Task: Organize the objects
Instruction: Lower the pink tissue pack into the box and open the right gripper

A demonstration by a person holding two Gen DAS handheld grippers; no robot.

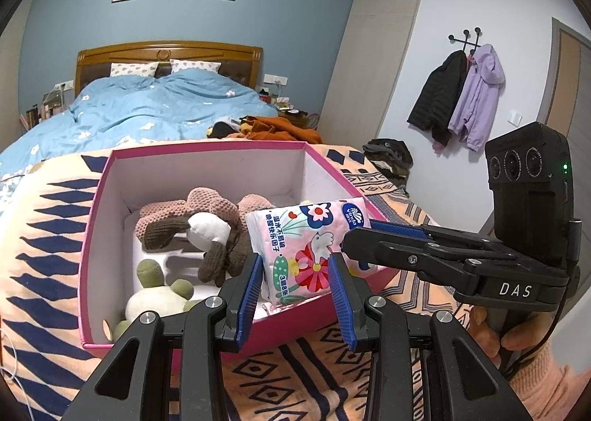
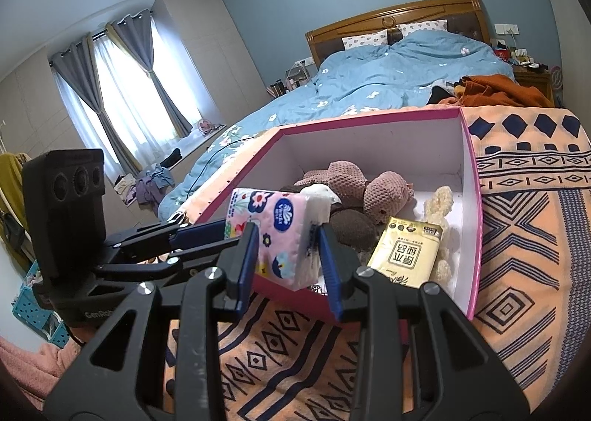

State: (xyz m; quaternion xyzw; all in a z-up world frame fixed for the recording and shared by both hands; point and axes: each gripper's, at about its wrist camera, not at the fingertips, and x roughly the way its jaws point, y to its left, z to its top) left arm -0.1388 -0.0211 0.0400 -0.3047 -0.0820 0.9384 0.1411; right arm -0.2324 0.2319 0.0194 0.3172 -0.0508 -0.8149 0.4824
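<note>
A pink flowered tissue pack point(image 1: 299, 247) hangs over the near rim of a pink box point(image 1: 207, 147) with a white inside. My left gripper point(image 1: 295, 266) is shut on the pack's lower part, blue pads on both sides. My right gripper point(image 1: 351, 236) comes in from the right and grips the same pack. In the right wrist view the tissue pack point(image 2: 280, 229) sits between the right gripper point(image 2: 286, 240) pads, with the left gripper point(image 2: 225, 232) reaching in from the left. The box point(image 2: 369, 118) holds a pink and brown plush point(image 2: 369, 188), a yellow packet point(image 2: 406, 251) and a green and cream plush point(image 1: 159, 295).
The box stands on an orange patterned blanket point(image 2: 517, 236) at the foot of a bed with a blue duvet point(image 1: 155, 107). Orange clothes point(image 1: 280, 125) lie behind the box. Coats point(image 1: 461, 96) hang on the right wall. A hand point(image 1: 517, 336) holds the right gripper's handle.
</note>
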